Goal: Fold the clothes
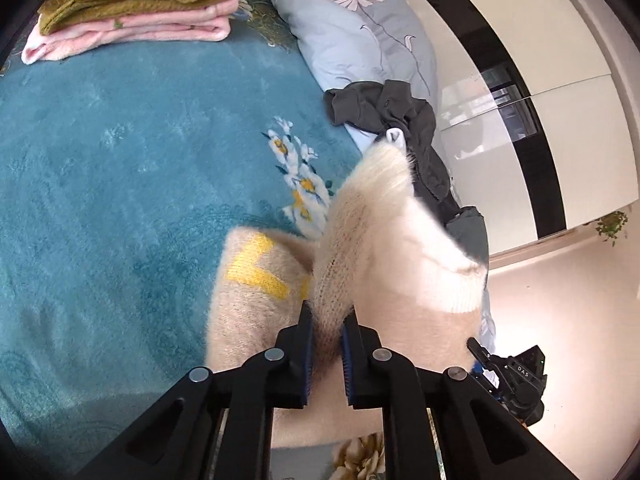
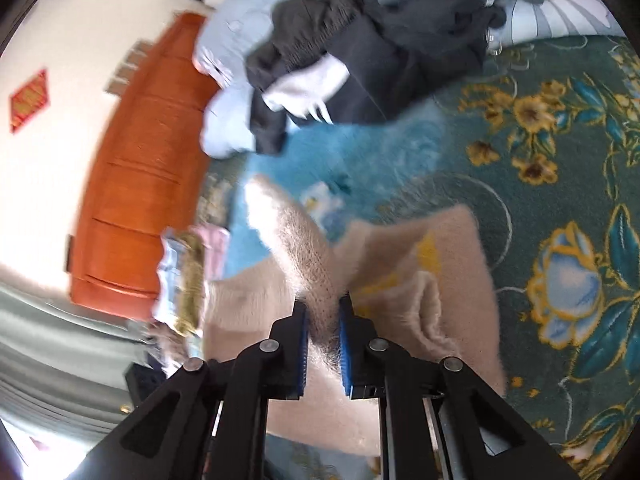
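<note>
Gripping the cream sweater (image 1: 384,248) at two points, we are at the lifting step, its body lying on the teal blanket (image 1: 120,160). On the left, our left gripper (image 1: 327,320) clamps a raised fold; the right gripper (image 2: 323,312) pinches another. Next we judge the fold must carry over evenly. Both point slantwise downward.

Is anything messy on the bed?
Yes. A dark grey garment lies crumpled in a heap on the light blue quilt, unlike the neatly folded stack at the bed's far end. The cream sweater is simply mid-fold.
</note>
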`<act>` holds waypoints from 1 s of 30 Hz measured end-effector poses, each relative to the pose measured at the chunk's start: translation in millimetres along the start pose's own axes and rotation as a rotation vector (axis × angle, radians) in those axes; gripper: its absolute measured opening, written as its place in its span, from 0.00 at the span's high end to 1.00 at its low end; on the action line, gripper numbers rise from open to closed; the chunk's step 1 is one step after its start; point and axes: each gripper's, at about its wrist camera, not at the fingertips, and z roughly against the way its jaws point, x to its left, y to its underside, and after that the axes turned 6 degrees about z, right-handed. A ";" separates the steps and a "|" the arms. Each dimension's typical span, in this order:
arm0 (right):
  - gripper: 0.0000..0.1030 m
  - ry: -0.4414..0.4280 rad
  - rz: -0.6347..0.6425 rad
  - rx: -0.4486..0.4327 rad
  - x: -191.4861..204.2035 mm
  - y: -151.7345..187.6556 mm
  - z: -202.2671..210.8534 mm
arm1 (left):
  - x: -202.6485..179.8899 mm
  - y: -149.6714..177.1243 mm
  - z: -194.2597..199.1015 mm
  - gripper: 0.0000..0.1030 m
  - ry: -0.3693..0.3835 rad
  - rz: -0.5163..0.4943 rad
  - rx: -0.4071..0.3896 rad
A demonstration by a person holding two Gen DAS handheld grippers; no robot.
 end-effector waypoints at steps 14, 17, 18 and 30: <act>0.87 0.165 -0.063 0.090 -43.6 15.2 -16.2 | 38.1 5.5 -21.7 0.86 -0.134 0.055 0.112; 0.85 0.184 0.022 0.108 -29.6 14.8 -14.1 | 38.0 7.4 -20.4 0.84 -0.127 0.059 0.111; 0.85 0.195 0.049 0.110 -26.5 15.6 -13.3 | 39.2 6.8 -20.6 0.83 -0.134 0.063 0.112; 0.19 0.186 0.021 0.170 -56.0 46.5 -23.5 | 51.2 -2.7 -54.8 0.24 -0.228 0.066 0.137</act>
